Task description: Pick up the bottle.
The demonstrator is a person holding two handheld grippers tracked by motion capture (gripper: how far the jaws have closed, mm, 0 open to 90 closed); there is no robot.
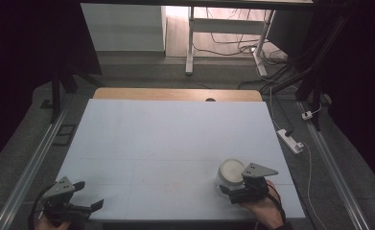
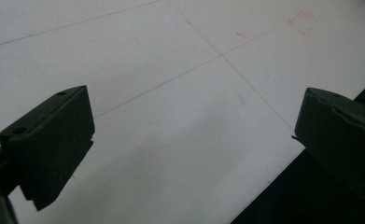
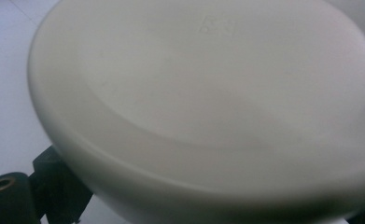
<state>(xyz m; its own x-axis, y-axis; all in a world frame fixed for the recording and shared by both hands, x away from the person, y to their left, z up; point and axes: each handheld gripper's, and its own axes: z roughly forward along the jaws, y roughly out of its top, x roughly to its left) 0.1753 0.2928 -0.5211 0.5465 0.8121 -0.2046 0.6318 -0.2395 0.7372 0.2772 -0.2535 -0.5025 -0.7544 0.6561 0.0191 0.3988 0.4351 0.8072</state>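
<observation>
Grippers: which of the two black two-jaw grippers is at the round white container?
The right gripper: its jaws flank the round white lidded container. The left gripper hangs open over the bare white table.

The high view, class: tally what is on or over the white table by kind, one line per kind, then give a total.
White round container with lid: 1
Hand-held tongs: 2, the left tongs and the right tongs
White table itself: not counted
Total: 3
</observation>
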